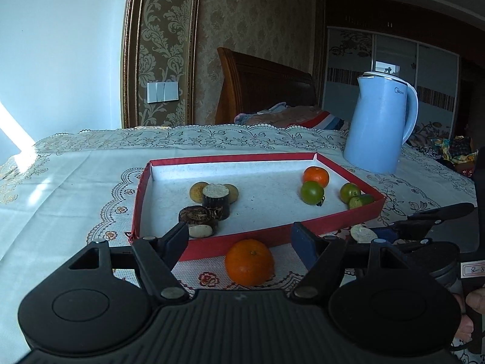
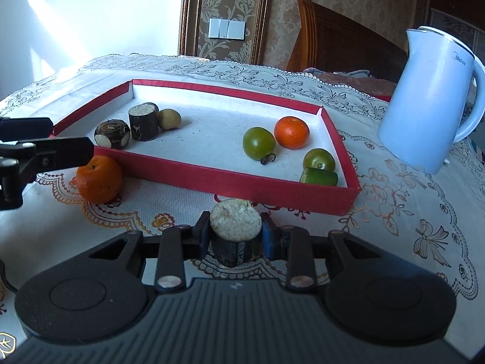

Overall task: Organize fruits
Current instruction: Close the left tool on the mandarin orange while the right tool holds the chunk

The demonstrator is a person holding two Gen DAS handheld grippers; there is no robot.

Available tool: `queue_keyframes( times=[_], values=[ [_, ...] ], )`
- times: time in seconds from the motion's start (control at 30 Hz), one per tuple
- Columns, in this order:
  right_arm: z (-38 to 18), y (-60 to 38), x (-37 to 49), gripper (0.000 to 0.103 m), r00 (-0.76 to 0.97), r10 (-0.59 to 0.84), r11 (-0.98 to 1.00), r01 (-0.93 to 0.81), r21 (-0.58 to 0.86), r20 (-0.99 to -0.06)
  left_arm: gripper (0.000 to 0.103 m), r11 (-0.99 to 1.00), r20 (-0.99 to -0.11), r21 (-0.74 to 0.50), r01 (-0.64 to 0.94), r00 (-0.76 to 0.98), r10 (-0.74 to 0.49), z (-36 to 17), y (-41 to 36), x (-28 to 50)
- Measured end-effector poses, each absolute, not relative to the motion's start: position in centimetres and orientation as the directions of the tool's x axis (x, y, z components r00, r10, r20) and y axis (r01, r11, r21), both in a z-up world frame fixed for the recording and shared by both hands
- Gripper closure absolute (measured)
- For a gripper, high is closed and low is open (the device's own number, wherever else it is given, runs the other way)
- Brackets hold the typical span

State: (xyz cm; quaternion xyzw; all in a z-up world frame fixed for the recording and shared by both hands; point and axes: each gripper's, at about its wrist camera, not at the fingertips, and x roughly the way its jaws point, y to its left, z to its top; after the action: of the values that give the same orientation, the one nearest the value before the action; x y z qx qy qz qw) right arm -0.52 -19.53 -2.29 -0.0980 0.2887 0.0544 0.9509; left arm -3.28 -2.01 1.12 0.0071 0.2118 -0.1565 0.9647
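**Supervisor:** What has the right tool got?

**Me:** On my right wrist view, the right gripper [image 2: 233, 238] is clamped on a short sugarcane piece [image 2: 235, 230], dark rind and pale cut top, low in the centre of the frame. Both blue pads press its sides. It sits just outside the near wall of the red tray [image 2: 242, 182], over the tablecloth [image 2: 394, 212].

**Supervisor:** And the left?

**Me:** My left gripper [image 1: 242, 242] stands roughly half open with nothing between its fingers. An orange [image 1: 249, 262] lies on the cloth in the gap ahead of it, lower centre of that frame, touching neither finger and just outside the tray's near wall.

**Supervisor:** What is inside the tray?

**Me:** In the right wrist view, left of centre: a peeled dark root [image 2: 112, 134], another upright cane piece [image 2: 143, 122] and a brownish round fruit [image 2: 169, 119], close together. Right of centre: a green tomato [image 2: 259, 143] beside a second orange [image 2: 292, 132], then a smaller green fruit [image 2: 319, 159] with a cut green piece [image 2: 319, 177] touching it in the near right corner.

**Supervisor:** Anything else around?

**Me:** A pale blue kettle [image 2: 430, 100] stands on the cloth beyond the tray at the right edge. A wooden headboard [image 1: 266, 88] shows behind the table in the left wrist view.
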Motion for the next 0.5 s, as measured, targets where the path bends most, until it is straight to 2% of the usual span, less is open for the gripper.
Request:
queue_keyframes(
  times=[0.3, 0.5],
  values=[
    [-2.4, -19.7, -0.5, 0.072, 0.828, 0.055, 0.977, -0.161, -0.142, -0.558, 0.029, 0.962, -0.508, 0.065, 0.266, 0.839, -0.198, -0.5, -4.3, -1.6],
    [-2.4, -19.6, -0.5, 0.072, 0.827, 0.057, 0.977, -0.162, -0.141, -0.559, 0.029, 0.966, -0.542, 0.056, 0.253, 0.820, -0.183, -0.8, -4.3, -0.7]
  ],
)
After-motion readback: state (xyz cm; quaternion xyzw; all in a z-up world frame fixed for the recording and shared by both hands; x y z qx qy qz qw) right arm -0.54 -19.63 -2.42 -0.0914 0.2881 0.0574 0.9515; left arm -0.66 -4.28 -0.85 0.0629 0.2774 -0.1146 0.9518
